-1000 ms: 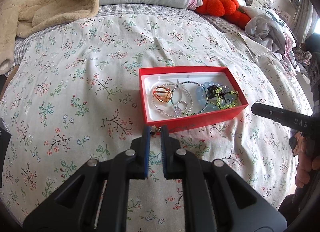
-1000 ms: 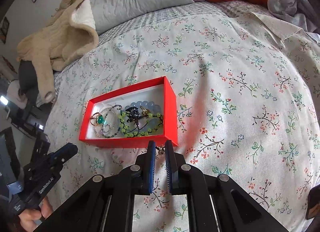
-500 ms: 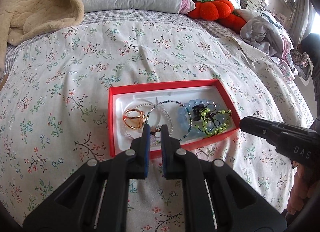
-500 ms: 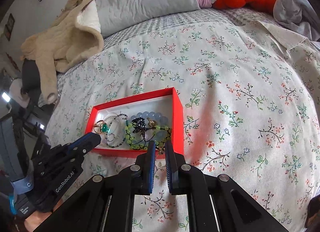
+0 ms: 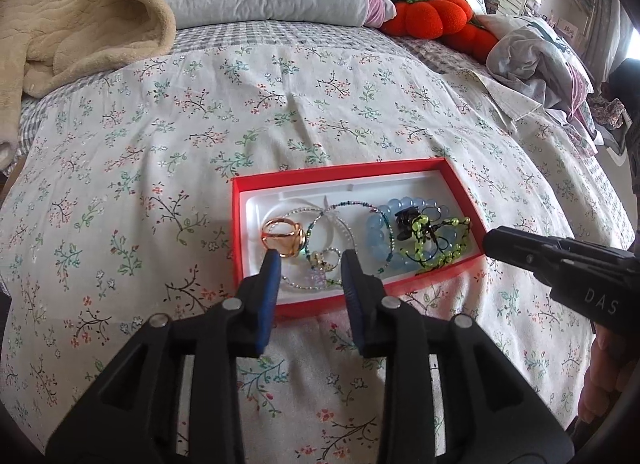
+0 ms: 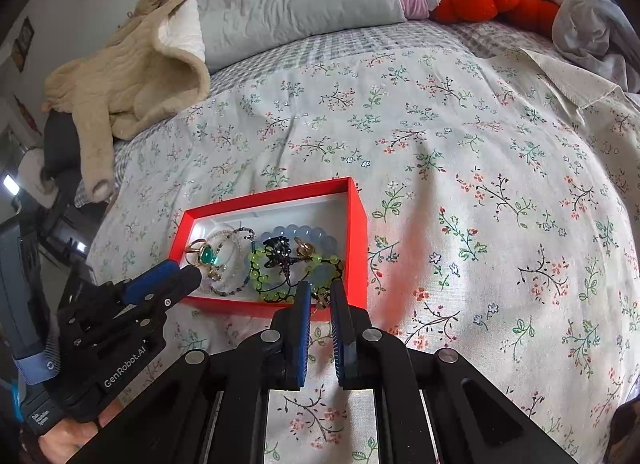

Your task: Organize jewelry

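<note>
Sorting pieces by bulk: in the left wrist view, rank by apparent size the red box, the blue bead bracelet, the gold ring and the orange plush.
1. Red box
2. Orange plush, though it lies farther off, so its true size is unsure
3. Blue bead bracelet
4. Gold ring

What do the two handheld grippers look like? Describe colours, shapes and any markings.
Both are black plastic with triangular cut-outs, silver rivets and blue pads on two fingers. The left gripper bears white "GenRobot.AI" lettering; the right gripper shows "DAS".
</note>
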Demonstrator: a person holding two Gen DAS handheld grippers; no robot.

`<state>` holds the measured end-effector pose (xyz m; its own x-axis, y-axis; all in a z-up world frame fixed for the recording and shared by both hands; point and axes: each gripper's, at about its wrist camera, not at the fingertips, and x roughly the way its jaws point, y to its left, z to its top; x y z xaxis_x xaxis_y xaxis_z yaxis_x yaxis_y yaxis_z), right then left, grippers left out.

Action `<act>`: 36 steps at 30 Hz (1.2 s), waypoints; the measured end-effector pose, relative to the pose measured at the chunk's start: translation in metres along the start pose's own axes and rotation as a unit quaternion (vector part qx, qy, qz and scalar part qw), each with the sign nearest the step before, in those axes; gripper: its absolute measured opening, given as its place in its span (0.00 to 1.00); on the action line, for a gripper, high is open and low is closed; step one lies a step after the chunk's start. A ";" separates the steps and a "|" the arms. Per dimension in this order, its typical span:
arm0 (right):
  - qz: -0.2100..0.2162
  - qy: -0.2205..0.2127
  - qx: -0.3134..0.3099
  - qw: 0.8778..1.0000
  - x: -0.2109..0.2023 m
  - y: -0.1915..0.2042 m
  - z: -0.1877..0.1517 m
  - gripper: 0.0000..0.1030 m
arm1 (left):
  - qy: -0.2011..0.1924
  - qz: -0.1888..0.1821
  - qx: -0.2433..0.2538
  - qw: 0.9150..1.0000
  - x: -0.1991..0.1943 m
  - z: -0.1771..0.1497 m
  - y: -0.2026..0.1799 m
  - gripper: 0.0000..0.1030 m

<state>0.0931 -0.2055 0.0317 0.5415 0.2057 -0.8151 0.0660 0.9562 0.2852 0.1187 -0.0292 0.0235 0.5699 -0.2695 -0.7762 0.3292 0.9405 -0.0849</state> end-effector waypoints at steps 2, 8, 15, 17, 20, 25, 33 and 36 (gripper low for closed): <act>0.000 0.000 -0.006 1.000 0.002 0.003 0.001 0.09 | 0.001 0.008 -0.002 1.000 -0.003 -0.001 0.004 0.41; -0.001 -0.001 -0.012 1.000 0.010 0.010 0.007 0.10 | 0.008 0.015 -0.009 1.000 -0.007 -0.005 0.012 0.42; 0.019 -0.004 -0.005 1.000 0.014 0.013 0.012 0.15 | 0.019 0.023 -0.010 1.000 -0.006 -0.007 0.015 0.51; 0.018 -0.003 -0.006 1.000 0.014 0.014 0.012 0.15 | 0.020 0.028 -0.009 0.999 -0.006 -0.008 0.016 0.56; 0.009 -0.003 -0.014 1.000 0.011 0.015 0.011 0.15 | 0.027 0.034 -0.013 0.999 -0.008 -0.009 0.017 0.61; 0.001 -0.002 -0.030 1.000 0.000 0.013 0.004 0.17 | 0.026 0.051 -0.022 0.998 -0.017 -0.013 0.018 0.77; -0.038 -0.021 -0.054 0.998 -0.029 0.010 -0.017 0.77 | 0.033 0.082 -0.028 0.996 -0.032 -0.028 0.015 0.92; -0.041 -0.021 -0.062 0.997 -0.038 0.011 -0.024 0.77 | 0.034 0.090 -0.035 0.995 -0.040 -0.035 0.015 0.98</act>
<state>0.0531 -0.1980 0.0539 0.5731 0.1187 -0.8108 0.0093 0.9885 0.1512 0.0744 0.0029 0.0308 0.5623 -0.0834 -0.8227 0.1722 0.9849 0.0179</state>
